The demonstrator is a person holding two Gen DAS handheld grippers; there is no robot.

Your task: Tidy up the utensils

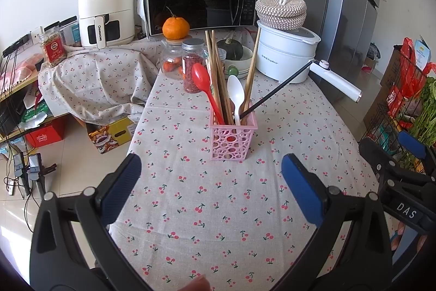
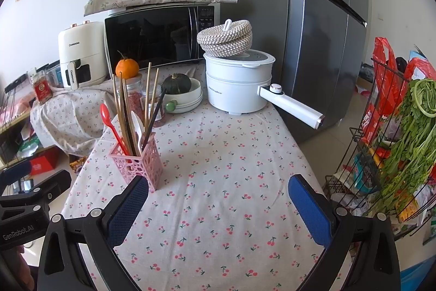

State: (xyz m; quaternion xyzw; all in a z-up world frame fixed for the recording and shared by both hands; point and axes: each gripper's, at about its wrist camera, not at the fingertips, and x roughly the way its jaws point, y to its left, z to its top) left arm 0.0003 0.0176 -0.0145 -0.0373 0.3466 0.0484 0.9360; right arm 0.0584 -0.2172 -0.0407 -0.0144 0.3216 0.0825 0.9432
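Left tongs (image 1: pixel 211 190): spread wide, nothing between the blue pads, hovering low over the bench (image 1: pixel 218 231) with its cherry-print cloth. Right tongs (image 2: pixel 218 206): likewise wide apart and empty, set just right of the holder.

Pink holder (image 1: pixel 233 139): small square basket with lattice-cut walls, standing upright mid-bench, ahead of the left tongs and near the right tongs' left pad. Judged light thin plastic, likely to slide or tip on the cloth if a utensil is pulled sideways; lift straight up.

Contents, all standing handle-down:
- Red spoon (image 1: pixel 201 79), bowl up, leaning left. Smooth plastic, probably slippery; take the neck below the bowl.
- White spoon (image 1: pixel 235 92), bowl up, near centre. Same handling.
- Wooden chopsticks (image 1: pixel 214 64), a cluster of several, tall, nearly upright, with a further pair (image 1: pixel 252 67) leaning right. Light, stiff, matte; grip mid-shaft, where they stand free of neighbours.
- Black chopstick (image 1: pixel 278 87), leaning far right, lowest angle of all. Thin and glossy-looking; likely to roll in a pinch.

No loose utensils visible on the bench.
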